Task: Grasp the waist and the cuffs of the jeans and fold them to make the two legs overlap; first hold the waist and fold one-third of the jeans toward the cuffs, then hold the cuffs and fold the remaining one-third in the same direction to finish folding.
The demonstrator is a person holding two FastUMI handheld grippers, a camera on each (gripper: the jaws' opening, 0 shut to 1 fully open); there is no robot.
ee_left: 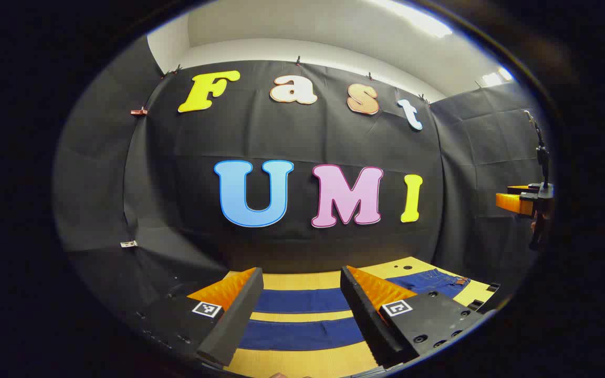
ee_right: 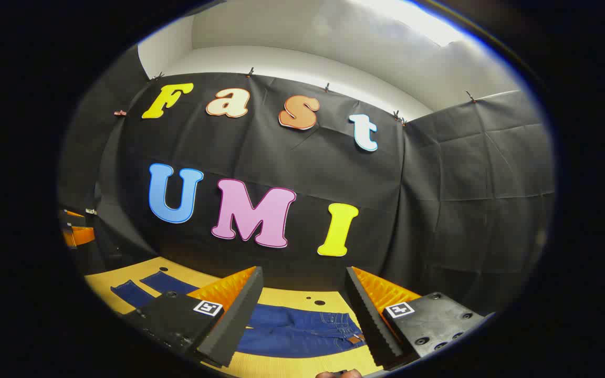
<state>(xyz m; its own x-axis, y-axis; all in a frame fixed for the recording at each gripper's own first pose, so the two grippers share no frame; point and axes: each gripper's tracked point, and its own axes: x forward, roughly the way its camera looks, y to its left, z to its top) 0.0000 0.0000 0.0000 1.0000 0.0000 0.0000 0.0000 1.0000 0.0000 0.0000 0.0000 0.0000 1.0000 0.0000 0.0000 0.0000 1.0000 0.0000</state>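
Jeans [ee_right: 302, 328] lie flat on the table [ee_left: 302, 362] at 12 o'clock beyond both grippers, left [ee_left: 301, 310] and right [ee_right: 302, 315], each wide open, empty.

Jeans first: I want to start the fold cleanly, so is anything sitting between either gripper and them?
Nothing visible. The jeans lie flat on the table, legs apart, below the open left gripper and open right gripper, which hang above them.
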